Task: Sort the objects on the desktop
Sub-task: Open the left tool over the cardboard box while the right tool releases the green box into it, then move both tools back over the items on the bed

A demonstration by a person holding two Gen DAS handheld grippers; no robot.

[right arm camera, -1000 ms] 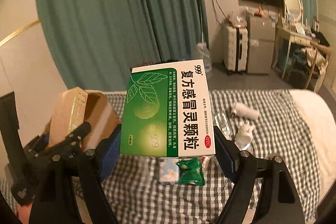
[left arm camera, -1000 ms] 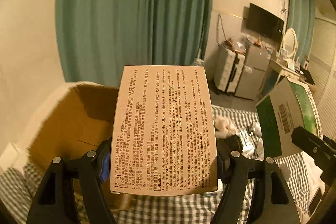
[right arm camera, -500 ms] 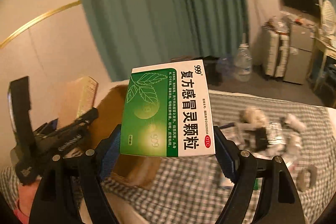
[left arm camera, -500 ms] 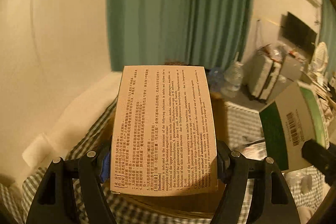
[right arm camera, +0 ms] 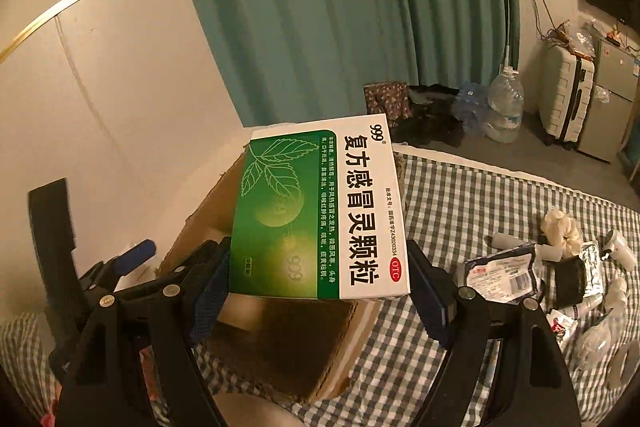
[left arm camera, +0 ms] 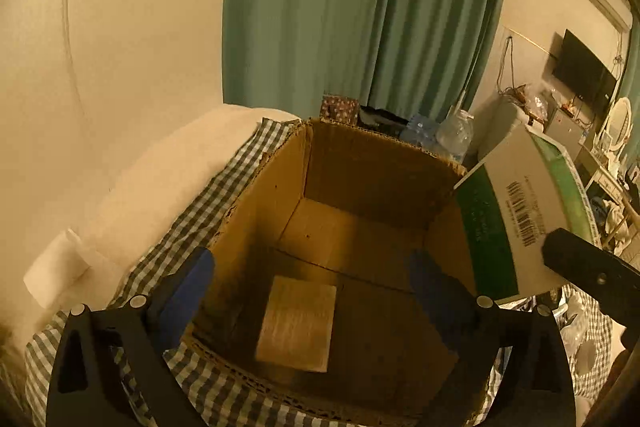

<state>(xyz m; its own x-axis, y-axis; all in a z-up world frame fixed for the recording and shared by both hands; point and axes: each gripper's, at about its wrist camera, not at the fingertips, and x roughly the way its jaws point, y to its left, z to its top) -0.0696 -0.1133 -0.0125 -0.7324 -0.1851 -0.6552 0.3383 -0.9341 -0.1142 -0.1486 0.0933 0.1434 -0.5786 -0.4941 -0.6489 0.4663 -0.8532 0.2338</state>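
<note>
One tan medicine box point(left arm camera: 297, 323) lies in the cardboard box point(left arm camera: 372, 163) on the bed; left gripper point(left arm camera: 310, 291) fingers opening, empty. Right gripper point(right arm camera: 318, 281) fingers clamp the green 999 medicine box point(right arm camera: 320, 211); releasing over the rim could bounce it outside.

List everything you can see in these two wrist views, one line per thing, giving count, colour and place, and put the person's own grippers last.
Cardboard box: one, brown, open on the checked cloth.
Tan medicine box: one, lying on the cardboard box's floor.
Green and white medicine box: one, gripped above the cardboard box's edge.
Checked cloth: one, grey and white, covering the bed.
Loose packets and small items: several, mostly white and black, scattered on the cloth at right.
Water jug: one, clear, on the floor by the curtain.
Curtain: green, behind.
Suitcase: one, white, far right.
Left gripper: black, blue pads, jaws opening, nothing between.
Right gripper: black, closed on the green and white medicine box.
</note>
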